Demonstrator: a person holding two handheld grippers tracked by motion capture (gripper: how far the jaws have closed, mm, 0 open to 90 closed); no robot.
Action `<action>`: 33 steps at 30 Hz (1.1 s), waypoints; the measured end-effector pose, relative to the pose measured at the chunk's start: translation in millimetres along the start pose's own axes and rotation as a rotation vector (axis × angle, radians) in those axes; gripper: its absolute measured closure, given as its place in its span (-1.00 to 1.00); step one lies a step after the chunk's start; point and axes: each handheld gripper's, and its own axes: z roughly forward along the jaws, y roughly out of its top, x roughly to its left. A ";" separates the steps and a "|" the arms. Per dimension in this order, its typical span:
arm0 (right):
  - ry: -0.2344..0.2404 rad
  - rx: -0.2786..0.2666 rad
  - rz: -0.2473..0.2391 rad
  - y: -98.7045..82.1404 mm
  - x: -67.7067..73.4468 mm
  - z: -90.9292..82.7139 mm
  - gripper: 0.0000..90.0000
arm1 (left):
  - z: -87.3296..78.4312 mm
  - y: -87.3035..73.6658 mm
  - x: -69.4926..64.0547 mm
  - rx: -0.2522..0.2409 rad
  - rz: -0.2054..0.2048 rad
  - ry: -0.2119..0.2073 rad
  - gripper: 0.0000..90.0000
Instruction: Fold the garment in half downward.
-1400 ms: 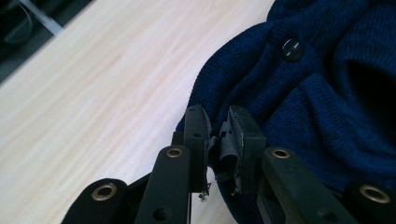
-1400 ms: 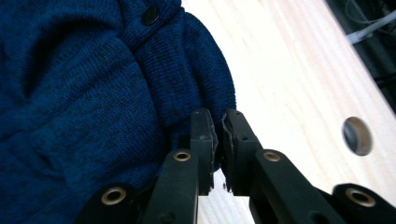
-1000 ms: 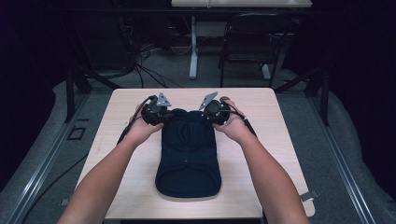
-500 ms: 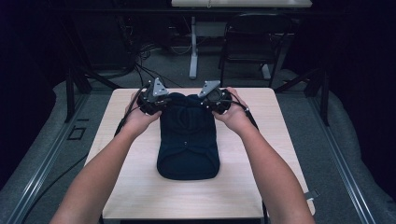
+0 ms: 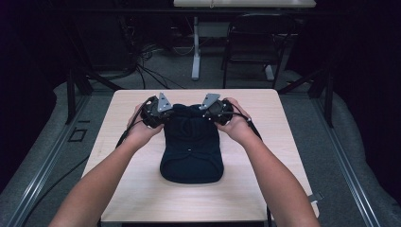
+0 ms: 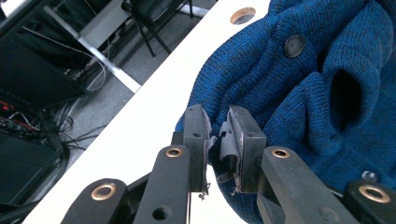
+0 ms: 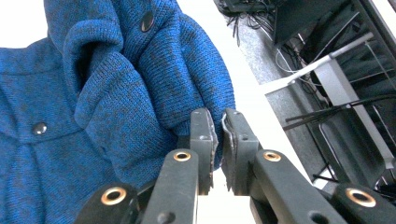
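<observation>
A dark blue knitted garment (image 5: pixel 191 151) with round buttons lies on the pale table (image 5: pixel 269 184), its far end bunched up. My left gripper (image 5: pixel 161 112) holds the far left corner and my right gripper (image 5: pixel 213 111) the far right corner. In the left gripper view the left gripper (image 6: pixel 217 123) has its jaws nearly together, pinching the knit edge of the garment (image 6: pixel 289 88). In the right gripper view the right gripper (image 7: pixel 217 128) is likewise closed on a rounded fold of the garment (image 7: pixel 93 107).
Bare tabletop lies on both sides of the garment and in front of it. A round hole (image 6: pixel 243 15) sits in the table by its far edge. Behind the table are a chair (image 5: pixel 255 38), a desk leg (image 5: pixel 195 52) and floor cables (image 5: pixel 146 71).
Both grippers went toward the far edge with the garment's corners, then came a little back. The garment's near edge slid away from the person and its far end bunched up.
</observation>
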 end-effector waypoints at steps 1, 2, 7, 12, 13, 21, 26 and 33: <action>0.004 0.000 -0.001 -1.4 1.1 0.2 0.84 | 0.2 -0.8 -0.5 0.002 0.000 -0.006 0.74; 0.012 -0.001 -0.003 -2.8 1.8 0.4 0.84 | 0.5 -1.6 -1.1 0.000 -0.002 -0.009 0.74; 0.021 -0.007 0.012 -5.5 1.7 1.0 0.84 | 1.1 2.3 1.5 0.004 -0.001 -0.007 0.74; 0.001 -0.006 0.013 3.4 -10.6 -4.5 0.84 | -3.8 17.1 11.9 -0.017 -0.011 0.029 0.75; -0.020 -0.019 0.017 6.7 -14.0 -7.4 0.84 | -7.5 22.3 14.0 -0.034 -0.014 0.053 0.75; -0.118 -0.112 0.024 18.0 -20.3 -32.0 0.83 | -28.9 30.1 12.5 -0.090 0.045 0.113 0.75; -0.051 -0.062 -0.021 -0.8 4.7 -17.1 0.83 | -14.8 2.5 -10.8 -0.043 0.064 0.069 0.75; 0.003 -0.041 -0.016 -20.5 23.6 -5.1 0.83 | -6.9 -17.7 -26.8 -0.029 0.061 0.028 0.74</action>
